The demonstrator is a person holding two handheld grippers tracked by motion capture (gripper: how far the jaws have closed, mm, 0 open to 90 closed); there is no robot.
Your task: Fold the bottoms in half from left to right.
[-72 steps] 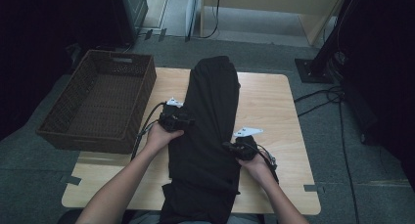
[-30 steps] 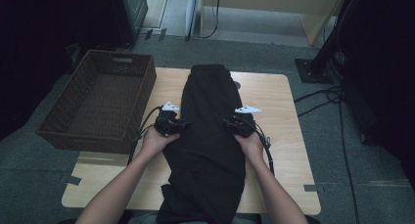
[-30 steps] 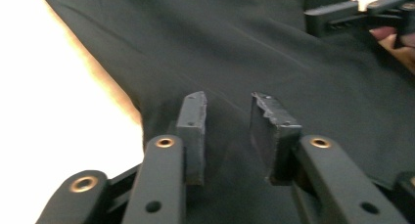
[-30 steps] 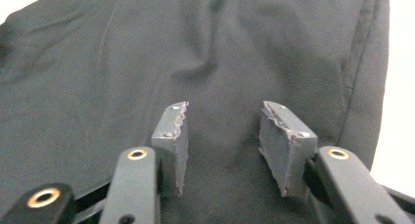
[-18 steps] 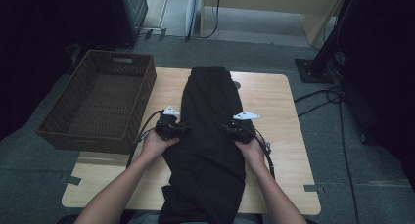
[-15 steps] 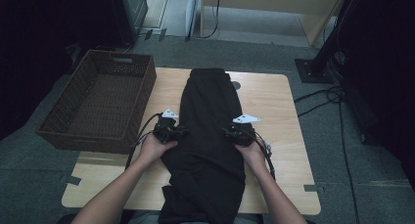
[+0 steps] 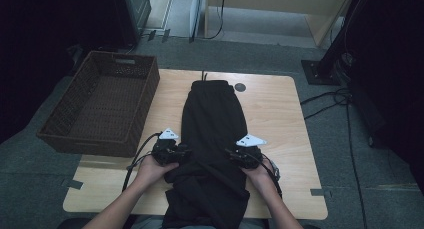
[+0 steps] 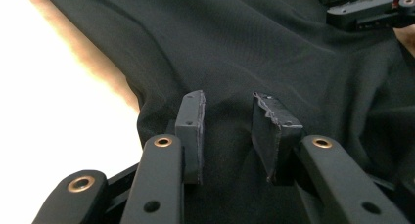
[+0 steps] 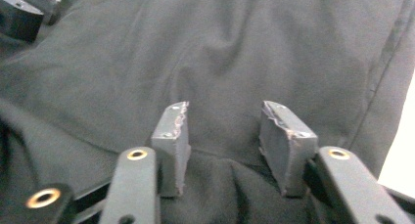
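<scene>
**Ana:** Wooden tabletop (image 7: pixel 280 114) on a dim grey floor, wicker basket (image 7: pixel 102 106) on its left side, well apart from the work. What moved?

**Ben:** Both hands have drawn back toward the near edge, pulling the black trousers (image 7: pixel 215 119) with them. The waistband now lies farther from the table's far edge than a second ago, and the cloth has bunched up between the hands at the near side.

**Ana:** Left gripper (image 7: pixel 176 153)?

**Ben:** At the garment's left edge. In its own view the pads (image 8: pixel 192 123) stand apart with a ridge of fabric rising between them; those jaws have just been opening. I'd call it let go, resting on the cloth.

**Ana:** Right gripper (image 7: pixel 241 157)?

**Ben:** Same at the right edge: pads (image 9: pixel 172 131) spread, fabric under and between them, jaws just widened. Nothing pinched.

**Ana:** Meaning?

**Ben:** Likely a re-grip before folding, since the trousers lie lengthwise down the table's middle.
</scene>
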